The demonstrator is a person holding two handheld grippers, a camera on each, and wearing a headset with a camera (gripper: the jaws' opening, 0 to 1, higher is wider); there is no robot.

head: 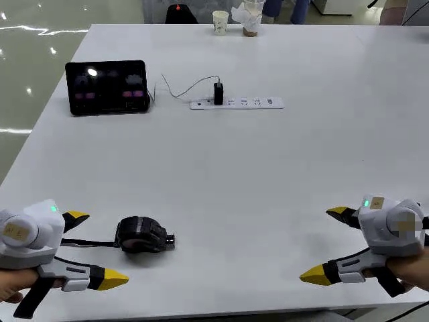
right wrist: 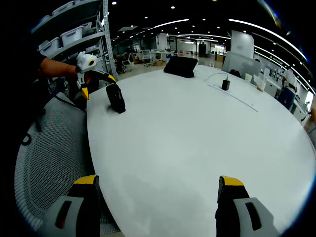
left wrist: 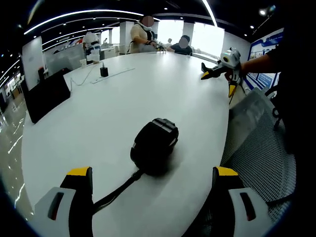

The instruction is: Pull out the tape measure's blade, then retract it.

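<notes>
A black tape measure (head: 143, 235) lies on the white table (head: 255, 154) near the front left edge, with a black strap trailing left from it. My left gripper (head: 94, 248) is open just to its left, yellow tips on either side of the strap. In the left gripper view the tape measure (left wrist: 154, 143) sits a short way ahead of the open jaws, blade not drawn out. My right gripper (head: 332, 243) is open at the front right, far from the tape measure (right wrist: 116, 98), with nothing between its fingers.
At the back left stands a dark tablet (head: 107, 87). A white power strip (head: 236, 102) with a black plug and cable lies mid-back. Paper cups (head: 220, 21) sit at the far edge. People sit beyond the far end of the table (left wrist: 148, 34).
</notes>
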